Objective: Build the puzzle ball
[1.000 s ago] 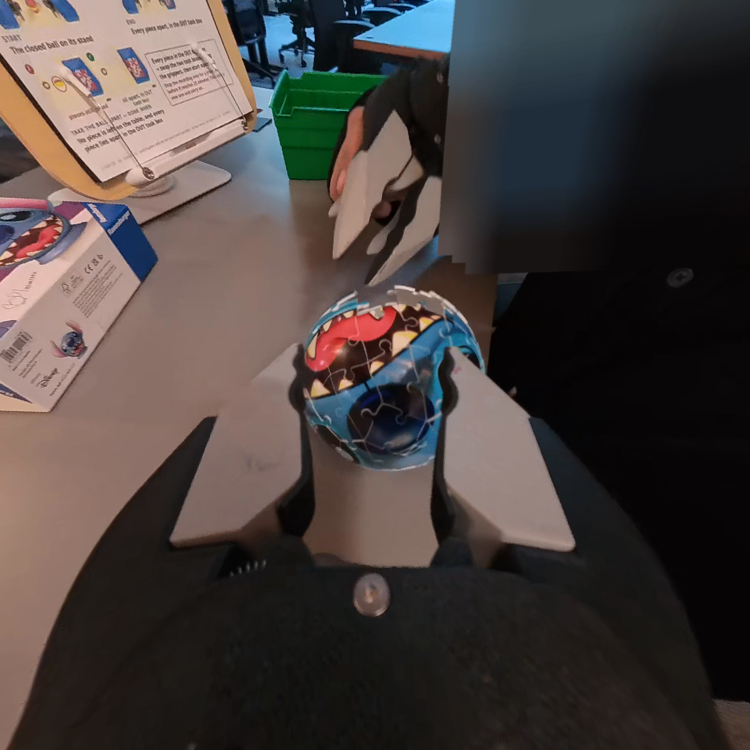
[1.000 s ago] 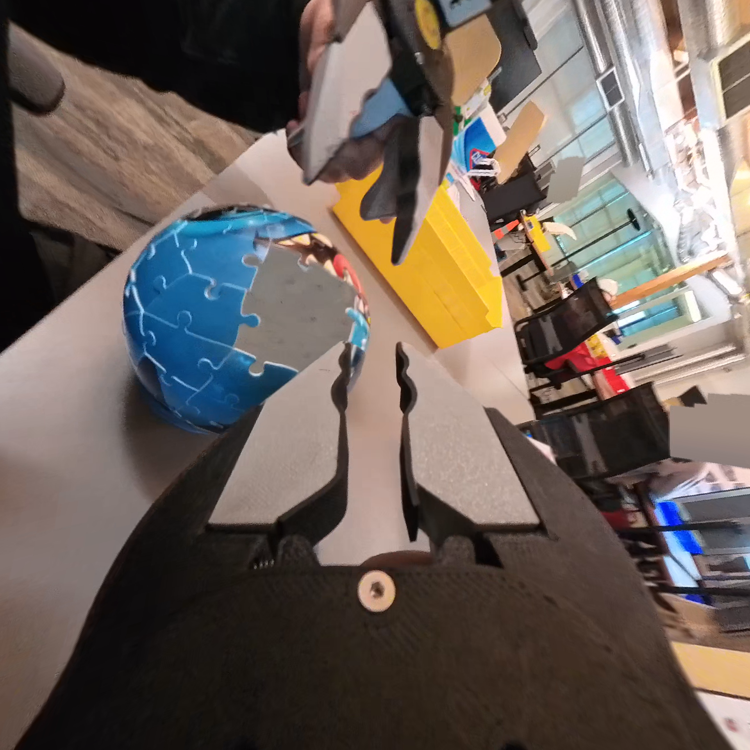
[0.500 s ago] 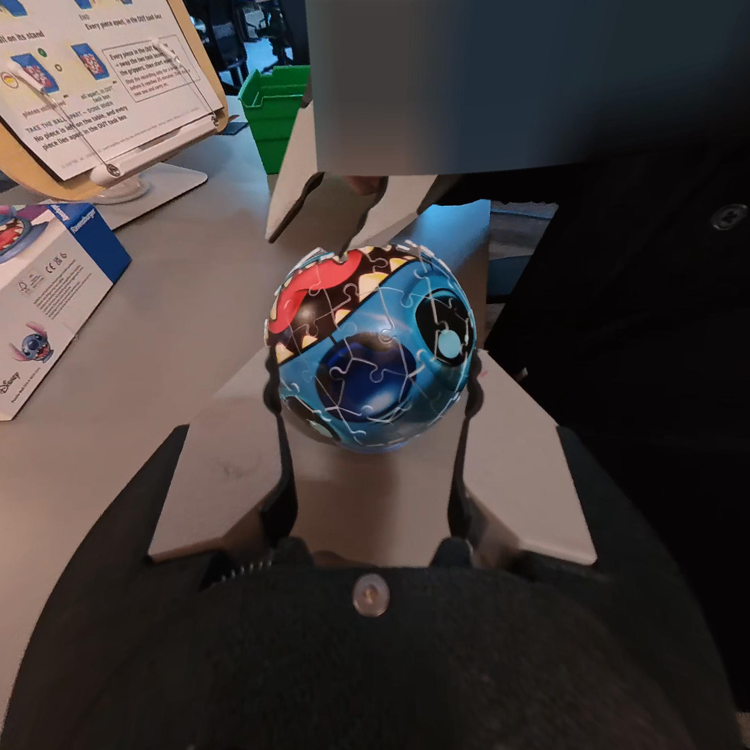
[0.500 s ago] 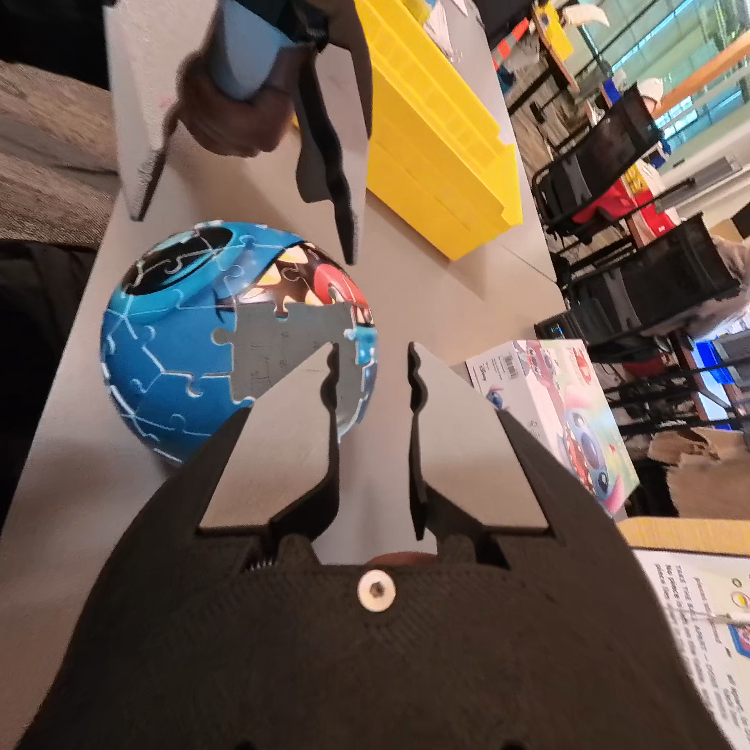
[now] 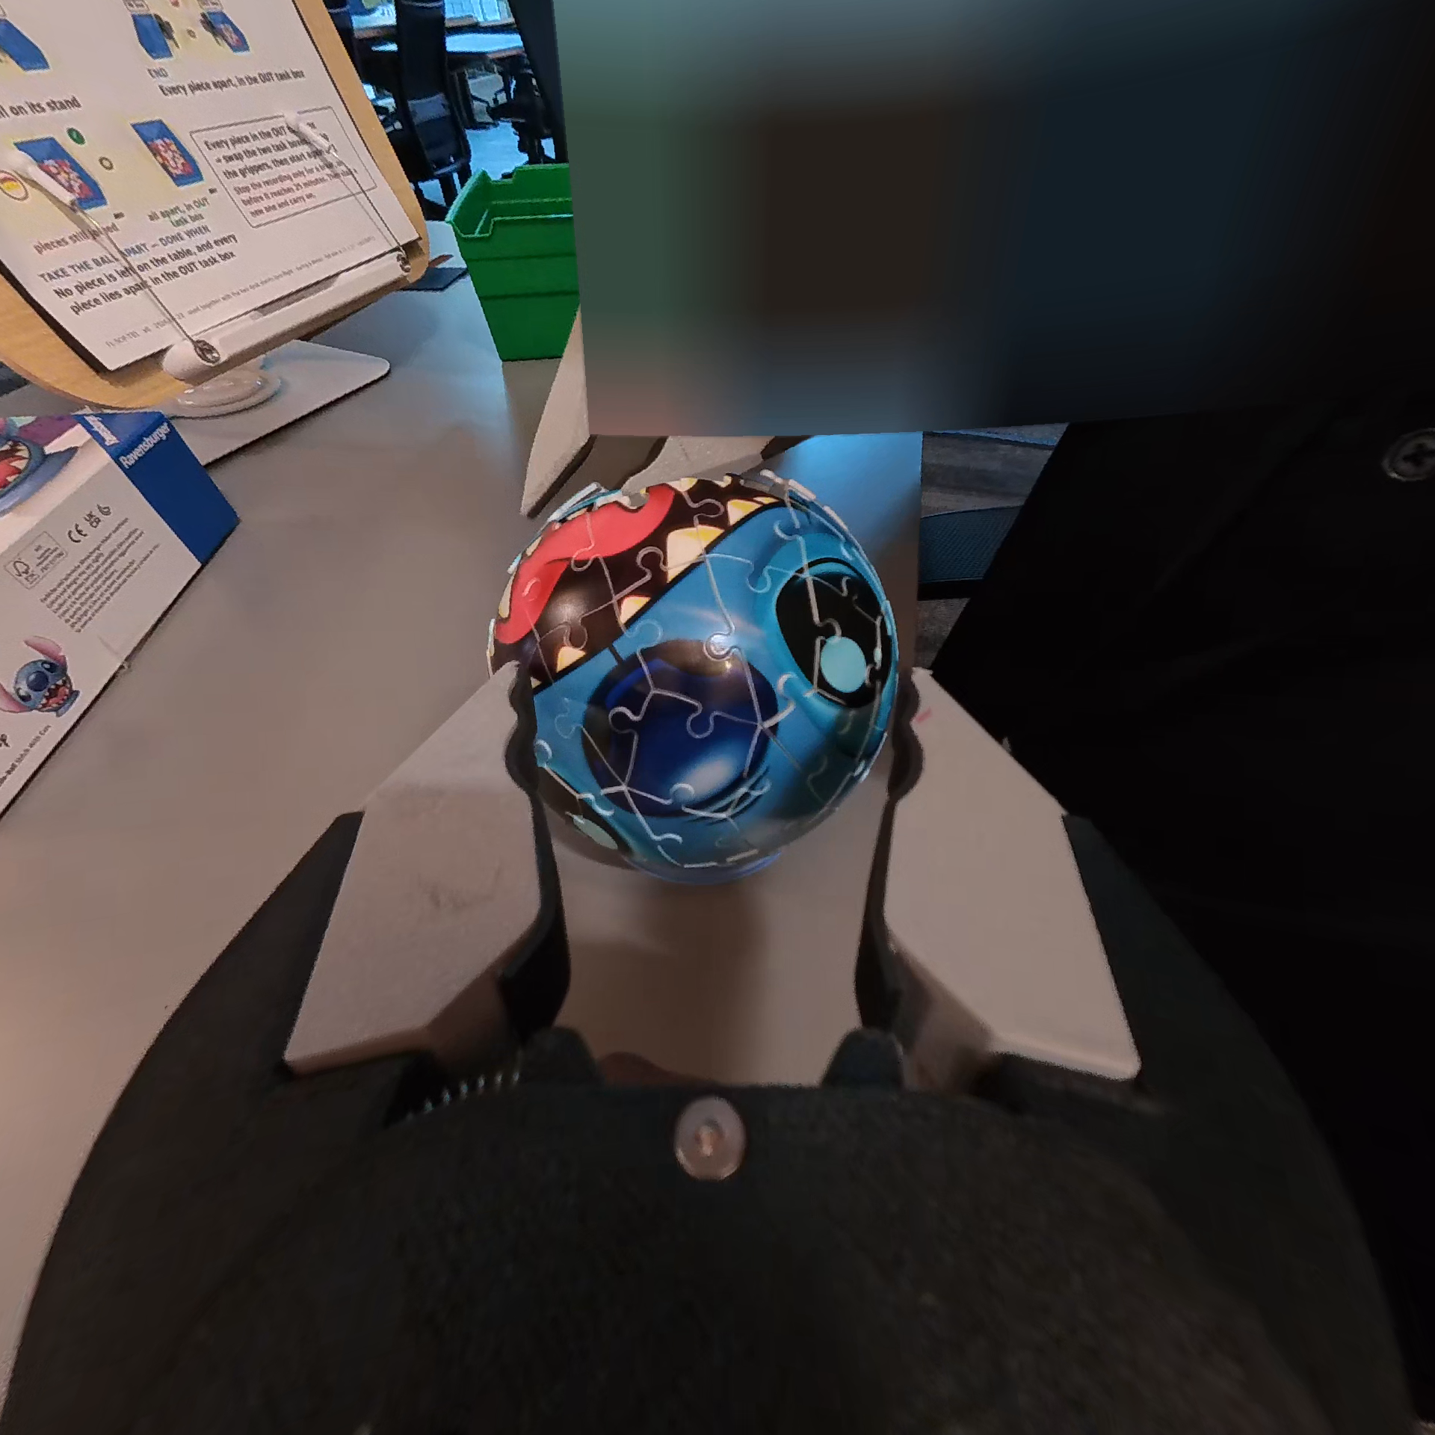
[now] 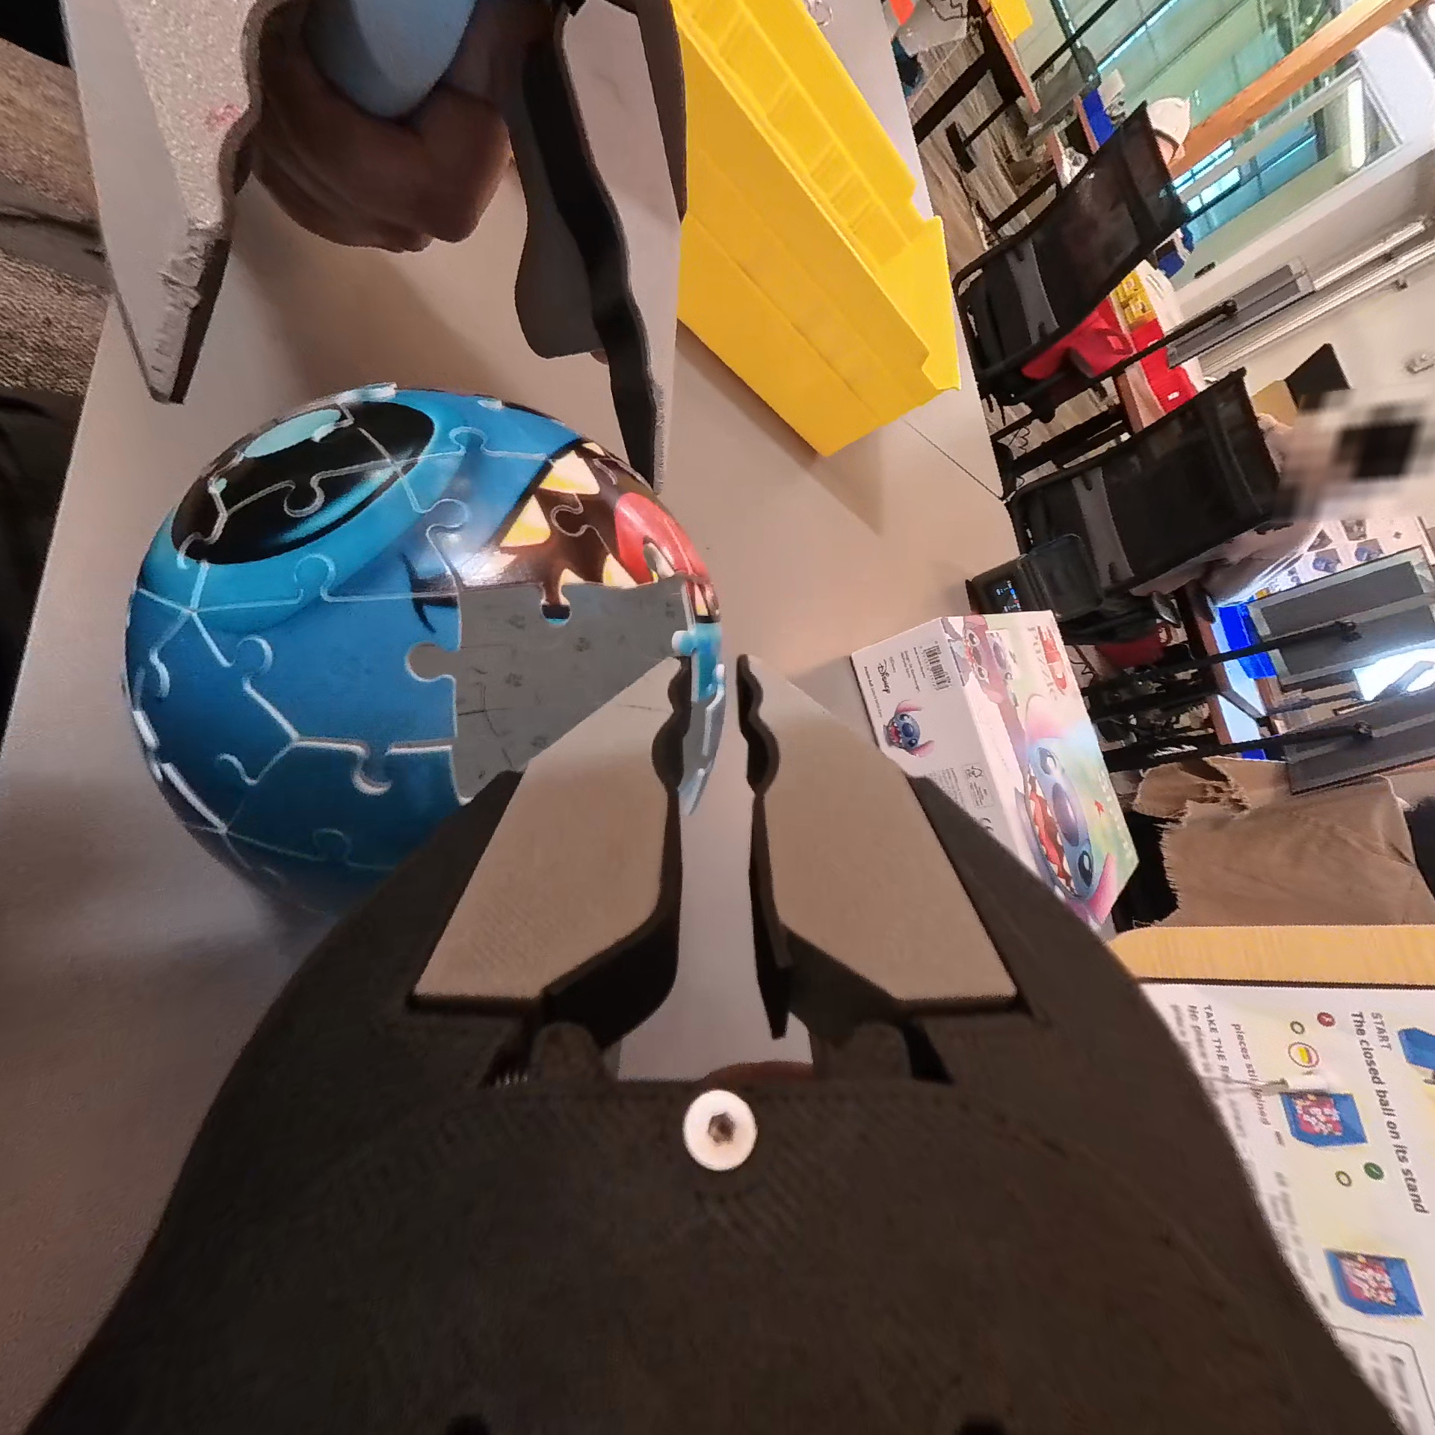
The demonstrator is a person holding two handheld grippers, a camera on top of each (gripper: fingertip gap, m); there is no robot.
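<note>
Left wrist view first: the puzzle ball sits on the grey table, right between the tips of the left gripper. The jaws are spread wide, one finger on each side of the ball. I can't tell whether the tips actually touch it or just flank it. A ball has no long axis, so I go by the print: the red tongue and teeth face up and to the left, the dark nose faces the camera, and one black eye looks off to the right. The top rim looks jagged, as if it's unfinished there. Just behind the ball, the grey fingers of the right gripper poke out from under a blurred patch. Left of the ball is the puzzle box, behind that a document stand, and further back a green bin.

Right wrist view: the same ball sits left of the right gripper. Here it shows a gap of missing pieces with the grey inside visible, facing this camera (the gap's lower part is hidden by the finger). The jaws stand slightly apart with nothing between them, and the left-hand tip overlaps the ball's edge by the gap. Above the ball hang the left gripper's fingers, one on each side, with a hand gripping the handle. A yellow bin is beyond the ball, and the box is to its right.
</note>
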